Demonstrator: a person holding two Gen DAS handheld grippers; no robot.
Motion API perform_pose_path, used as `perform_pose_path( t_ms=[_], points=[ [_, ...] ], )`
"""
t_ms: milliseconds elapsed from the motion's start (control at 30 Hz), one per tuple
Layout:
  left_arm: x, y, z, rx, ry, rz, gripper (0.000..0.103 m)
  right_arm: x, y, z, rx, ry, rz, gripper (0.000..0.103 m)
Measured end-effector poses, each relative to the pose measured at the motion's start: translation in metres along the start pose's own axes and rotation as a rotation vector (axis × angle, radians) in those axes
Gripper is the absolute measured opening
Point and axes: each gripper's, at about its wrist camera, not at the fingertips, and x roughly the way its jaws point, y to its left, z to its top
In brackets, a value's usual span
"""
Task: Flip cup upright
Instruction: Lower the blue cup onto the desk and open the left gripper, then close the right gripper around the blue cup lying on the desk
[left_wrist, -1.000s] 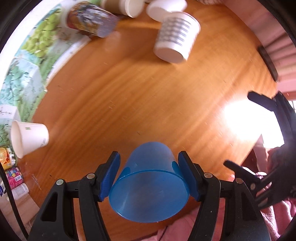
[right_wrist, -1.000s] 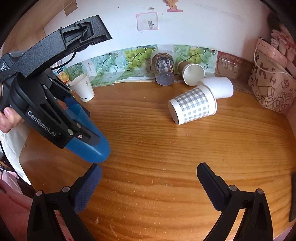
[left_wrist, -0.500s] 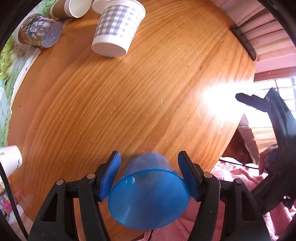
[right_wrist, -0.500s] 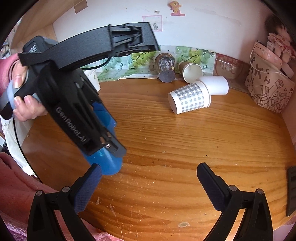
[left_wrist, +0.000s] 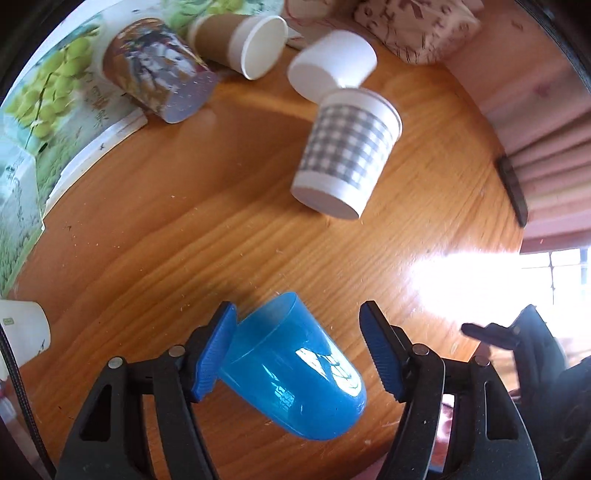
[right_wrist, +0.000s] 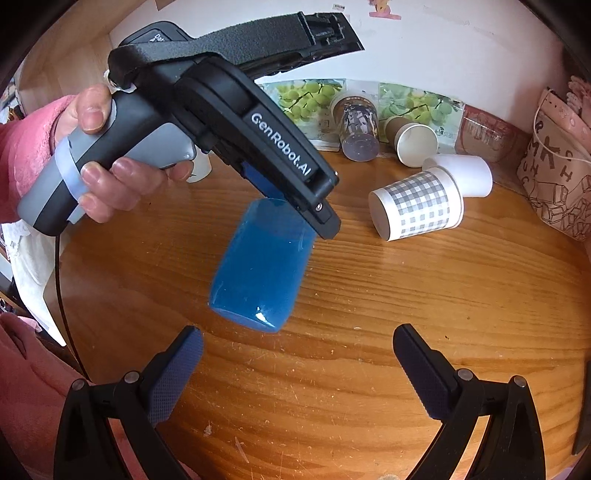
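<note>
A translucent blue plastic cup (left_wrist: 295, 373) stands tilted on the wooden table (left_wrist: 184, 229), closed base toward the camera, open rim away. It also shows in the right wrist view (right_wrist: 262, 266), blurred, just under the left gripper's body. My left gripper (left_wrist: 301, 350) is open; its left finger touches the cup's side and the right finger stands clear of it. My right gripper (right_wrist: 295, 369) is open and empty, low over the table in front of the cup.
A grey checked paper cup (left_wrist: 347, 155) lies on its side with a white cup (left_wrist: 332, 62) behind it. A brown-sleeved cup (left_wrist: 240, 40) and a printed cup (left_wrist: 159, 77) lie by the grape-print paper at the back. A patterned bag (right_wrist: 554, 177) sits far right.
My left gripper has opened and let go of the blue cup, which now tips over between the fingers. The left gripper also swung back toward the middle of the table.
</note>
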Motion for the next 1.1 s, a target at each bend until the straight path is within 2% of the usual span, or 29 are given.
perform_pose_path(
  t_ms=[133, 300, 533, 800, 967, 1100],
  points=[
    [-0.013, 0.019, -0.005, -0.066, -0.045, -0.032, 0.074, 0.007, 0.003, 0.008, 0.01, 0.007, 0.004, 0.103],
    [-0.031, 0.039, -0.016, -0.145, -0.102, -0.025, 0.074, 0.014, 0.009, 0.015, 0.023, 0.009, 0.01, 0.103],
    [-0.051, 0.055, -0.033, -0.316, -0.224, 0.008, 0.074, 0.02, 0.016, 0.026, 0.057, 0.014, 0.001, 0.103],
    [-0.081, 0.078, -0.085, -0.427, -0.355, 0.147, 0.074, 0.027, 0.024, 0.04, 0.07, 0.031, -0.012, 0.103],
    [-0.087, 0.086, -0.128, -0.505, -0.403, 0.198, 0.074, 0.03, 0.031, 0.049, 0.065, 0.04, -0.006, 0.103],
    [-0.09, 0.084, -0.161, -0.574, -0.443, 0.211, 0.074, 0.033, 0.033, 0.056, 0.073, 0.038, -0.013, 0.103]
  ],
)
